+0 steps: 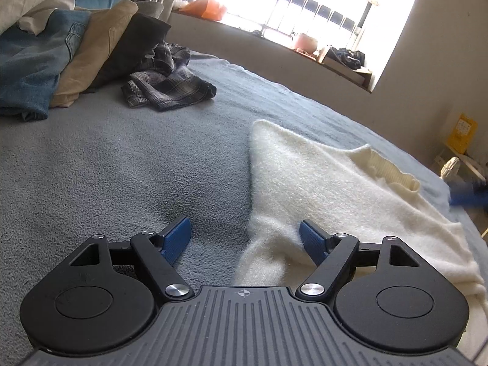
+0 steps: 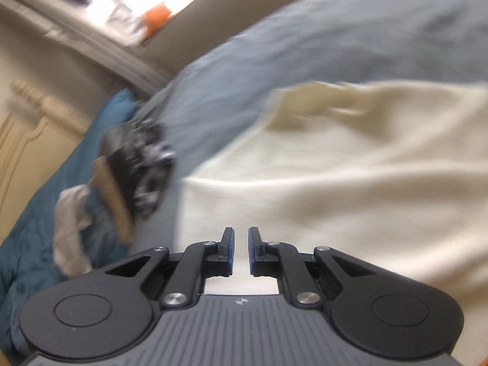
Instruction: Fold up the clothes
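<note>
A cream fuzzy sweater lies spread on the grey bed blanket, its ribbed collar toward the right. My left gripper rests low at the sweater's near left edge, jaws wide open. The right blue pad is over the knit and the left pad over bare blanket, and neither presses. A blue blur at the right edge could be the other gripper. In the blurred, tilted right wrist view, my right gripper hovers over the sweater. Only a thin slit shows between its pads, with nothing in it.
Piled at the bed's far left are blue jeans, a tan garment and a crumpled dark plaid garment. A bright window with a cluttered sill runs behind the bed. A teal cover lies beside the pile.
</note>
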